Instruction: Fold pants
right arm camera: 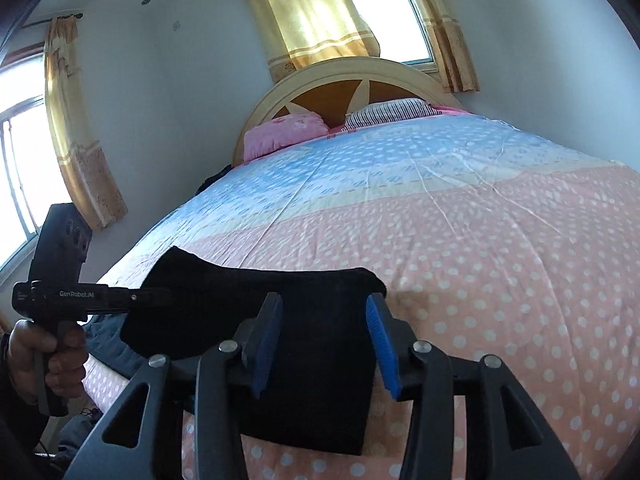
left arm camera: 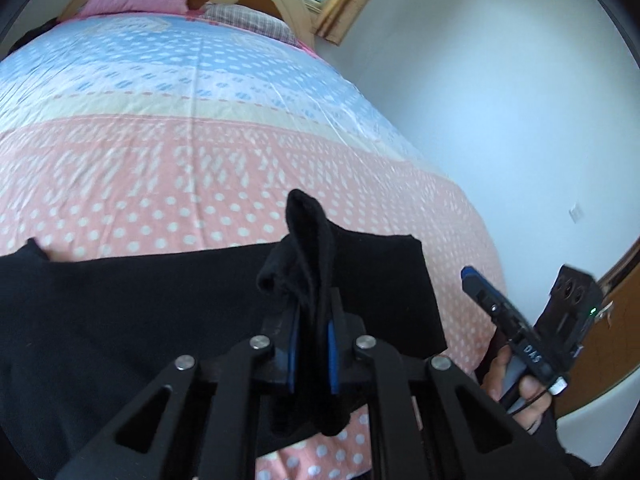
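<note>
Nearest, the left claw (left arm camera: 312, 344) is clamped on a bunched fold of the black pants (left arm camera: 120, 320), which lie across the foot of the bed (left arm camera: 200, 140). The right claw (right arm camera: 322, 344) stands spread, its blue pads either side of the pants' edge, gripping nothing. The fold looks mid-way: next the right claw should close on the cloth, then both carry it over, toward the far pillows (right arm camera: 284, 134)

Only two markings are being shown legibly. "GenRobot.AI" is being displayed in pale letters along the side of the left gripper (right arm camera: 160, 296), as seen from the right wrist view. "DAS" is being shown on the black body of the right gripper (left arm camera: 468, 274) in the left wrist view (further letters there cannot be made out).
</note>
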A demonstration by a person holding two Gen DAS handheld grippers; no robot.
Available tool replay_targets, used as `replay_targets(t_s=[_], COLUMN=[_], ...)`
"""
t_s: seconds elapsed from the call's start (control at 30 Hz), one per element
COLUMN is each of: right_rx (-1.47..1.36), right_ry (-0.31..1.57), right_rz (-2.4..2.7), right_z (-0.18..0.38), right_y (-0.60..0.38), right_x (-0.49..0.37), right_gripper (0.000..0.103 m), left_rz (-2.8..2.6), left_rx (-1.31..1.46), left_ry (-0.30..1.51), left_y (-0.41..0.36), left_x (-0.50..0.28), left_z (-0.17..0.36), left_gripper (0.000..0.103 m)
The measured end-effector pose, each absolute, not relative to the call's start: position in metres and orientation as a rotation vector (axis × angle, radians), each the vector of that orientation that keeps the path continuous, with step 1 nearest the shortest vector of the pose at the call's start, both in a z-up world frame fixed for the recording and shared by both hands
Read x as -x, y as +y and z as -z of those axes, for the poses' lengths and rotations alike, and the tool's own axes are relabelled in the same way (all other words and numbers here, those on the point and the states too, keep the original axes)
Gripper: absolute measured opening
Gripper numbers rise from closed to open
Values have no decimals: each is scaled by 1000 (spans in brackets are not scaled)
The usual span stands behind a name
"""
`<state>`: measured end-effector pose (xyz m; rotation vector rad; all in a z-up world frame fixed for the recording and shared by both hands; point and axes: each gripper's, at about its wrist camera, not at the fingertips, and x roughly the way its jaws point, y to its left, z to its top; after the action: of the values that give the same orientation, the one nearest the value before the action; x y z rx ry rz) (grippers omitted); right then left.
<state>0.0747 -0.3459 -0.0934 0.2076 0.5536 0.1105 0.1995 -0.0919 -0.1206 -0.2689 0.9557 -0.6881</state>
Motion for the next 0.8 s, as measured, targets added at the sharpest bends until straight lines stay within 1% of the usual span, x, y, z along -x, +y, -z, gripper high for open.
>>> replay_targets(t_s=[0.17,0.4,0.47,0.6,0.63,0.7,0.8], right_rx=[-153,-71,-40,72,86,92,61], right_ry=[561,586,626,802,834,815,814], right_rz=[-170,-340,-375,-341,-330,-340,-342], right_z=[95,99,105,136,144,143,140], right_y=[-330,-295,-286,-269,-267,-266,-269], right_x=[-74,-68,-71,-85,-88,-84,-83], right_gripper=[46,46,46,46,46,46,46], left_rz=[621,535,524,514,509,490,481], left_rx=[304,351,358,334,319,278,219], left_ry=[963,995,1010,1021,1015,1002,970], left_y=[-55,-19,-13,-11,-13,-16,-21], left_x=[-197,-204,-205,-206,-206,-204,-202], left_z=[122,150,159,171,173,176,177], left_gripper=[12,12,12,12,13,19,21])
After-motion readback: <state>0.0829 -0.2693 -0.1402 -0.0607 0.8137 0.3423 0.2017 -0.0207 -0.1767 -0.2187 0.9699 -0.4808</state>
